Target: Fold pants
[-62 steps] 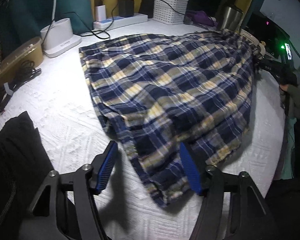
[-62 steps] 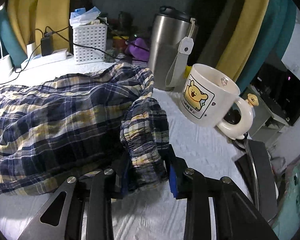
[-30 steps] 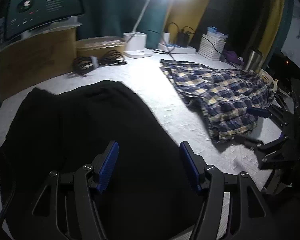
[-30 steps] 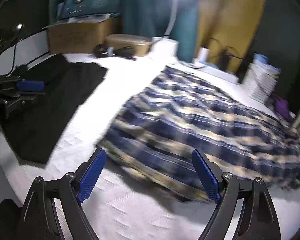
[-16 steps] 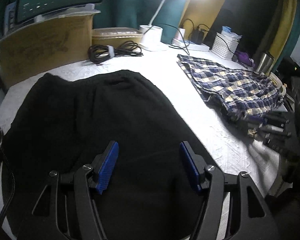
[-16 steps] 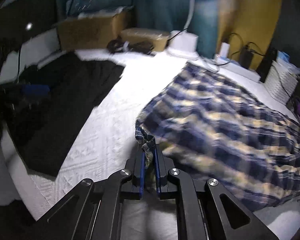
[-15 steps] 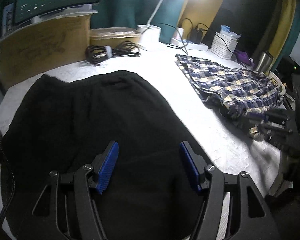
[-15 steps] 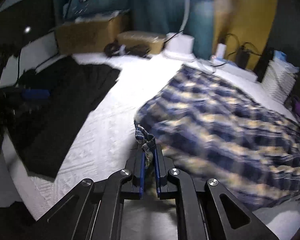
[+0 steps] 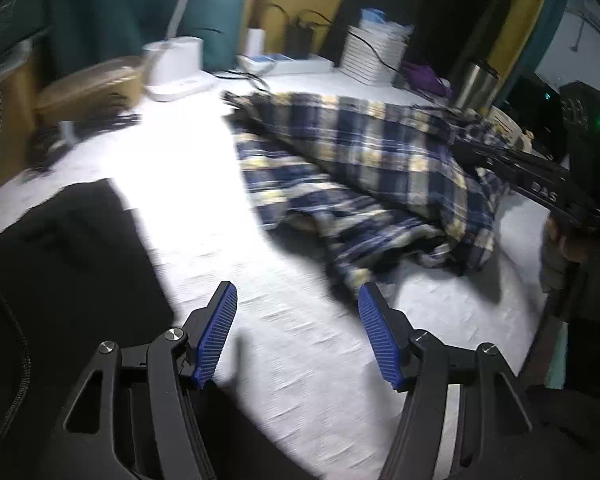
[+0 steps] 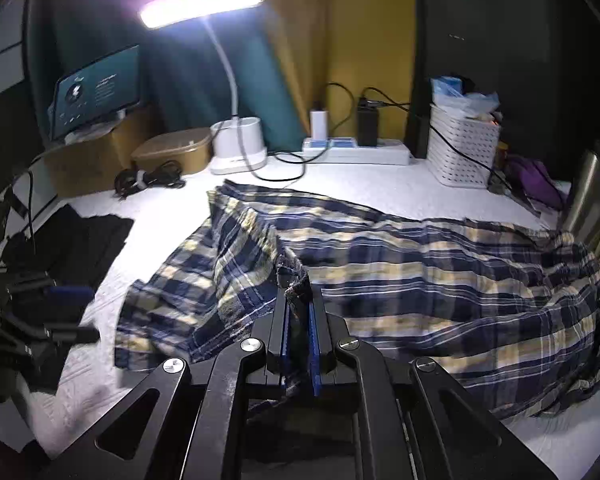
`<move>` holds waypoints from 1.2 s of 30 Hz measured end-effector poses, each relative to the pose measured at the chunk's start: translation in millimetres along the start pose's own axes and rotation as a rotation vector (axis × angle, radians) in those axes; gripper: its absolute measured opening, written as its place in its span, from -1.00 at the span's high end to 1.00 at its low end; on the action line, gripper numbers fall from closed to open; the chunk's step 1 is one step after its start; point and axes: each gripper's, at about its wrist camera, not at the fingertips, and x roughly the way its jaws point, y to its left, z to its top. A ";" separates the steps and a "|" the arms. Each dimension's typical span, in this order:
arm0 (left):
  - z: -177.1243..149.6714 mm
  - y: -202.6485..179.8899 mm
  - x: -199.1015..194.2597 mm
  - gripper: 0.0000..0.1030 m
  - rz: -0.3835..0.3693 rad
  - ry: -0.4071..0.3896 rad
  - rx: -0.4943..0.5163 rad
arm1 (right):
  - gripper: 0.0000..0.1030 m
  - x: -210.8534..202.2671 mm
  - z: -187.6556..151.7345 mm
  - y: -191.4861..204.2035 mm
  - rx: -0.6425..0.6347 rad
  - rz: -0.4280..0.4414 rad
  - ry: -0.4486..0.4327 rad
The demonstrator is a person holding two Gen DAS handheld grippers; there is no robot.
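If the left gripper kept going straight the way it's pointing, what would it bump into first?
Probably the white bedcover: the open left gripper points down at the bare patch between its fingers. The plaid pants lie just beyond, near its right fingertip, so they could come first. Blur makes depth unclear.

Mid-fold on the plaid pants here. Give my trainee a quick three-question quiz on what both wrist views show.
1. True or false: the right gripper is shut on an edge of the plaid pants.
2. Is anything between the left gripper's pads?
3. What dark item lies left of the plaid pants: A) black garment, B) towel, C) bag?

Key: 1 true; 2 nothing, they stand open above the white surface; 3 A.
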 end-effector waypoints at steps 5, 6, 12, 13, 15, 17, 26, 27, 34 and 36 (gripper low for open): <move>5.8 -24.9 29.7 -0.23 -0.062 0.075 0.012 | 0.84 1.3 0.4 -22.2 0.052 0.036 -0.021; 6.7 -29.9 29.6 -0.23 -0.049 0.047 0.030 | 0.84 1.2 1.1 -23.8 0.056 0.042 -0.025; 11.2 -45.1 33.1 0.80 -0.035 0.059 0.071 | 0.84 -1.7 5.0 -34.2 0.067 0.054 -0.052; 10.4 -46.4 33.2 0.88 -0.036 0.061 0.075 | 0.84 -2.9 5.7 -36.4 0.072 0.053 -0.057; 10.0 -43.7 28.8 0.96 -0.035 0.057 0.078 | 0.84 -5.8 7.5 -40.3 0.081 0.050 -0.068; 9.8 -43.7 18.8 0.99 -0.031 0.044 0.088 | 0.84 -10.2 9.4 -42.9 0.085 0.048 -0.081; -1.1 -36.4 -23.8 1.00 -0.056 0.009 0.091 | 0.84 -37.2 19.1 -30.3 0.058 0.051 -0.133; -4.8 -35.8 -26.4 1.00 -0.056 0.010 0.093 | 0.84 -40.4 19.8 -27.3 0.055 0.055 -0.137; -22.2 -25.3 -10.3 1.00 0.011 0.093 0.098 | 0.84 -43.1 17.9 10.2 0.008 0.119 -0.123; -25.4 -21.7 -5.7 0.98 0.054 0.111 0.100 | 0.84 -40.5 14.9 20.9 -0.011 0.129 -0.109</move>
